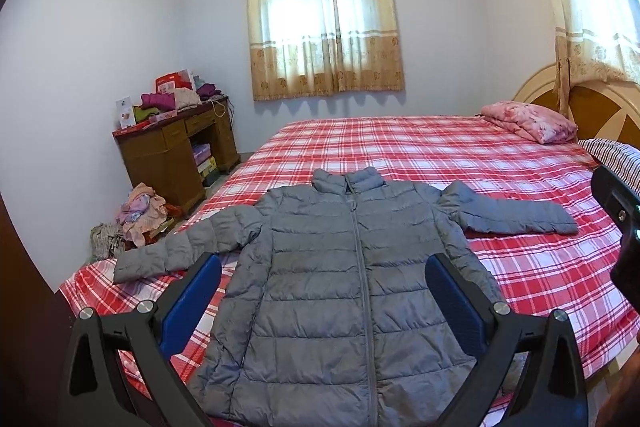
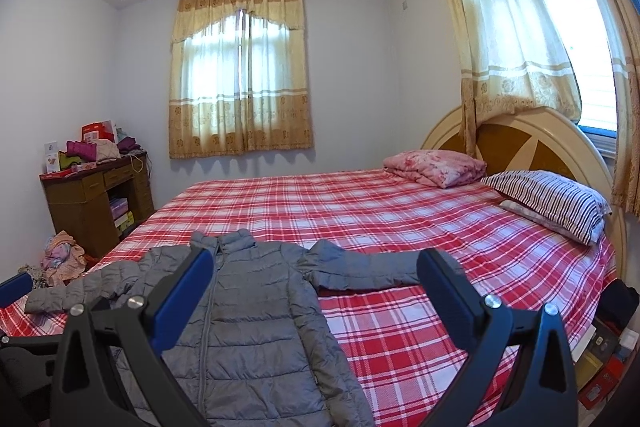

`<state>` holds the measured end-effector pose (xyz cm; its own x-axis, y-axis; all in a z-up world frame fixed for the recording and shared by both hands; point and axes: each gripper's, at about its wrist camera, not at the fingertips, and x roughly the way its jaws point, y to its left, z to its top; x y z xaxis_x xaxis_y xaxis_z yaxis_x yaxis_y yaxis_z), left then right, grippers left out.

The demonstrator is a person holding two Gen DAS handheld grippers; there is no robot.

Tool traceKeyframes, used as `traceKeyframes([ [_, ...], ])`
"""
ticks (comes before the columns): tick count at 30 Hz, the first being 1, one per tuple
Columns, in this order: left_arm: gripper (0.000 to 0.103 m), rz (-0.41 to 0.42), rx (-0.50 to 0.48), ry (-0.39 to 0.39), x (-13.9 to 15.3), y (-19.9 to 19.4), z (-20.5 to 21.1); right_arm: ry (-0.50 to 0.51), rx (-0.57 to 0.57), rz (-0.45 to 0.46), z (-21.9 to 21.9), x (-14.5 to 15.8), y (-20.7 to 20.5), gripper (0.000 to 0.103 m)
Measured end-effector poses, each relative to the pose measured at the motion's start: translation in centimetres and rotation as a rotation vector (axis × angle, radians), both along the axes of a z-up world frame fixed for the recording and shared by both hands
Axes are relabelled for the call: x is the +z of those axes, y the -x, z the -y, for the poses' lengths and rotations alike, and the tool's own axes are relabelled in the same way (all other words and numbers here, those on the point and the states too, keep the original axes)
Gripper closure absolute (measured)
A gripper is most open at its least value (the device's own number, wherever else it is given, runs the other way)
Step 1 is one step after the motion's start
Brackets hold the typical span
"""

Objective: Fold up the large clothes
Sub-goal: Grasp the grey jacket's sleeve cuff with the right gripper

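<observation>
One grey jacket [image 1: 344,287] flat, collar toward window [image 1: 324,27]

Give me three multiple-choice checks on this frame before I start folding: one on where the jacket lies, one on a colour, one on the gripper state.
1. Where does the grey quilted puffer jacket lie?
A. on the wooden desk
B. on the red plaid bedsheet
C. on the floor

2. What colour are the gripper pads?
A. blue
B. yellow
C. white

3. What state is the left gripper in?
A. shut on a sleeve
B. shut on the collar
C. open, holding nothing

Answers: 1 B, the jacket is spread flat, zipped, both sleeves out, on the red plaid bedsheet. 2 A, blue pads line the black fingers in both wrist views. 3 C, its fingers stand wide apart above the jacket; the right gripper is open too.
</observation>
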<state>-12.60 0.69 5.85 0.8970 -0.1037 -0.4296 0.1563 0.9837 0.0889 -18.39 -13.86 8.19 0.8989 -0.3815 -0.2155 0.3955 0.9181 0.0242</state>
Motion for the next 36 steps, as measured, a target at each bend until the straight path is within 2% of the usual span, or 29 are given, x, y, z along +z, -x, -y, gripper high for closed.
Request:
traceKeyframes([
  [16, 0.001, -0.043, 0.021, -0.007, -0.5, -2.7, -0.1, -0.047, -0.004, -0.047, 1.3, -0.5, -1.7, 0.000],
  [22, 0.001, -0.074, 0.000, 0.004, -1.0, -4.5, -0.1, -0.075, -0.009, -0.071, 3.0, -0.8, -3.1, 0.000],
  [26, 0.001, -0.127, -0.024, 0.054, -1.7, -7.6, -1.6, -0.148, -0.042, -0.113, 7.3, -1.7, -4.3, 0.000],
  [30, 0.001, -0.151, 0.057, 0.078, -2.3, -12.3, -4.6, -0.295, -0.132, -0.116, 15.1, -2.3, -5.0, 0.000],
  [34, 0.001, -0.124, 0.129, 0.159, -2.1, -16.3, -7.9, -0.386, -0.215, -0.029, 22.5, -2.5, -5.7, 0.000],
  [36, 0.001, -0.095, 0.156, 0.193, -2.9, -17.8, -8.9, -0.455, -0.249, -0.001, 26.9, -4.0, -7.0, 0.000],
])
